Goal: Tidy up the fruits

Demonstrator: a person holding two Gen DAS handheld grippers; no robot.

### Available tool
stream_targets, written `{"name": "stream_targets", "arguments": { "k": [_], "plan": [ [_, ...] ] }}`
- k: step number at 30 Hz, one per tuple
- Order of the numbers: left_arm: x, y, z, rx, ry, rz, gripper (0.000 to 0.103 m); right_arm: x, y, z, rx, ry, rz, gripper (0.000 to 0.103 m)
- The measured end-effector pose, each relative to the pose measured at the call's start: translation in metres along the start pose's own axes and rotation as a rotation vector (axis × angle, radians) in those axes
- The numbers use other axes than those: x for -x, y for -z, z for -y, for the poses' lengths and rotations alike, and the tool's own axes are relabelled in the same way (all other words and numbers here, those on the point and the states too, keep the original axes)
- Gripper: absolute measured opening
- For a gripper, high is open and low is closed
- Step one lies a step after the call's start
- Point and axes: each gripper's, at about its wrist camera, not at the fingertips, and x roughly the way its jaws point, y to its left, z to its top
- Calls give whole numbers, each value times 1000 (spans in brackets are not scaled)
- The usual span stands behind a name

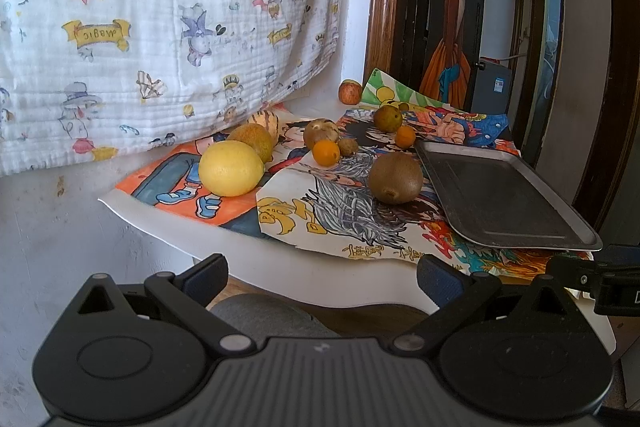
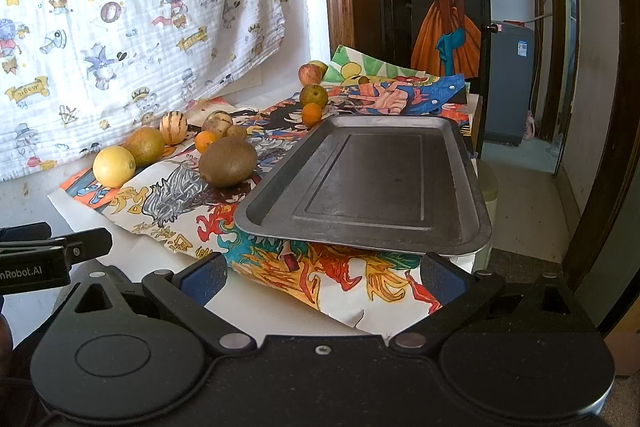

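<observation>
Both tools, left tool (image 1: pixel 322 277) and right tool (image 2: pixel 323 277), gape wide and empty, short of the tray (image 2: pixel 460 235). That tray overhangs the surface (image 2: pixel 280 311) edge; loading could tip it. Beside the tray, kiwi (image 2: pixel 228 161), then farther lemon (image 2: pixel 114 166), could roll off crumpled paper.

A round yellow lemon (image 2: pixel 114 166) lies at nine o'clock of the empty grey metal tray (image 2: pixel 464 183), with a green-brown citrus (image 2: pixel 144 145) touching it behind. A fuzzy brown kiwi (image 2: pixel 228 161) sits nearest the tray's left rim. Two small oranges (image 2: pixel 205 141) (image 2: pixel 311 115), a striped melon (image 2: pixel 173 127) and a red apple (image 2: pixel 310 73) lie toward eleven o'clock.
</observation>
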Motion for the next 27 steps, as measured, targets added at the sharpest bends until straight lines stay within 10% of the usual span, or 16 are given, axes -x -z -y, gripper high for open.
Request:
{"name": "stream_targets", "arguments": {
  "k": [27],
  "plan": [
    [0,0,0,1,1,-3,103,-3,-1,-4,4,-1,-10,103]
  ]
}}
